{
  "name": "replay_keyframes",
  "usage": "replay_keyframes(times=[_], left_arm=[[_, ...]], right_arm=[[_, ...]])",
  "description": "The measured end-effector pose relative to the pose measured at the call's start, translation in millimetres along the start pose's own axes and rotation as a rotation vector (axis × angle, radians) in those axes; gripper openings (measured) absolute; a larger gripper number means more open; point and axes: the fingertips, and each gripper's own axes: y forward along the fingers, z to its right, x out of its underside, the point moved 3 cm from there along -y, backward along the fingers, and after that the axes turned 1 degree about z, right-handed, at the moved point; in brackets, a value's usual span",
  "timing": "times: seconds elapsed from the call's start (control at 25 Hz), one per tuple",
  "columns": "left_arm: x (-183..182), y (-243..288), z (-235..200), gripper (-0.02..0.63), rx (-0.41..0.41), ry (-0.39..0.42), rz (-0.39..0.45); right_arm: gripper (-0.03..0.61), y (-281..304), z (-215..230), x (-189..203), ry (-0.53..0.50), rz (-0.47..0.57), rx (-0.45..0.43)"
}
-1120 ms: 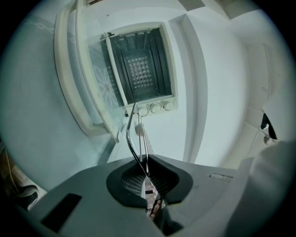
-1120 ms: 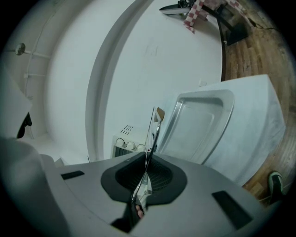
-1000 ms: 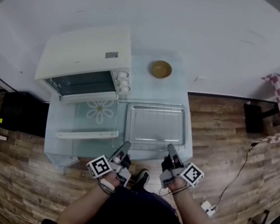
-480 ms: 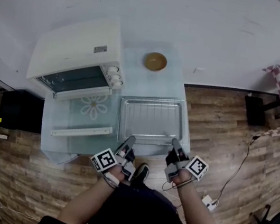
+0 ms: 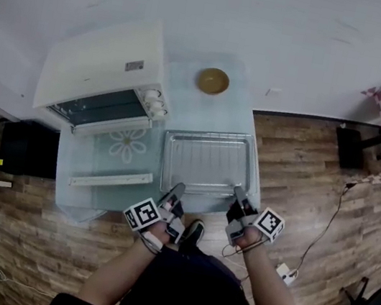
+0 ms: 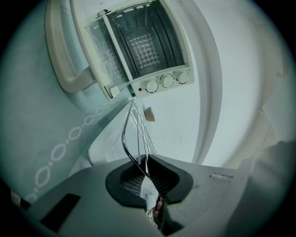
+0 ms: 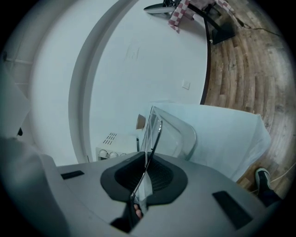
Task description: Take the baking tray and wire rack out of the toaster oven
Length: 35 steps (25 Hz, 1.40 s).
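A silver baking tray (image 5: 202, 187) lies on the pale table (image 5: 187, 107), right of the open white toaster oven (image 5: 103, 67). The chrome wire rack (image 5: 207, 160) sits over the tray; I cannot tell whether it rests on it. My left gripper (image 5: 177, 190) is shut on the rack's near edge at its left corner, and my right gripper (image 5: 239, 192) is shut on the right corner. In the left gripper view the rack's wire (image 6: 132, 134) runs between that gripper's (image 6: 145, 164) pads, above the tray (image 6: 99, 148). In the right gripper view the wire (image 7: 155, 132) is pinched by that gripper (image 7: 148, 164).
The oven door (image 5: 114, 149) hangs open and flat, its handle (image 5: 111, 179) near the table's front edge, left of the tray. A yellow-brown bowl (image 5: 212, 81) stands at the back of the table. Wooden floor (image 5: 316, 185) lies to the right, and a shoe (image 5: 193, 233) shows below the table.
Both grippers, still shut on the rack's near edge, have sunk a little toward the table. The oven and bowl have not moved.
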Motion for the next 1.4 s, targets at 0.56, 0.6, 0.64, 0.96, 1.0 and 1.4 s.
replay_keyframes(times=[0.56,0.6,0.64,0.96,1.0,1.4], left_arm=[[16,-9,-15,0.06,-0.237,0.015,-0.214],[15,-10,-16,0.063,-0.249,0.016,-0.225],[15,-10,-16,0.066,-0.258,0.014,-0.235],[17,-10,-14,0.081,-0.287,-0.035,-0.309],[17,-10,-13,0.094,-0.291,-0.036,-0.319],[19,-7,2,0.268,-0.302,-0.023,-0.405]], right_arm=[[0.072,-1,-4,19,-0.054,-0.333,0.2],[0.077,-2,-4,21,-0.062,-0.356,0.207],[0.081,-1,-4,22,-0.07,-0.375,0.208],[0.108,1,-7,23,-0.126,-0.478,0.201],[0.114,2,-7,23,-0.142,-0.493,0.203],[0.14,1,-12,16,-0.224,-0.541,0.214]])
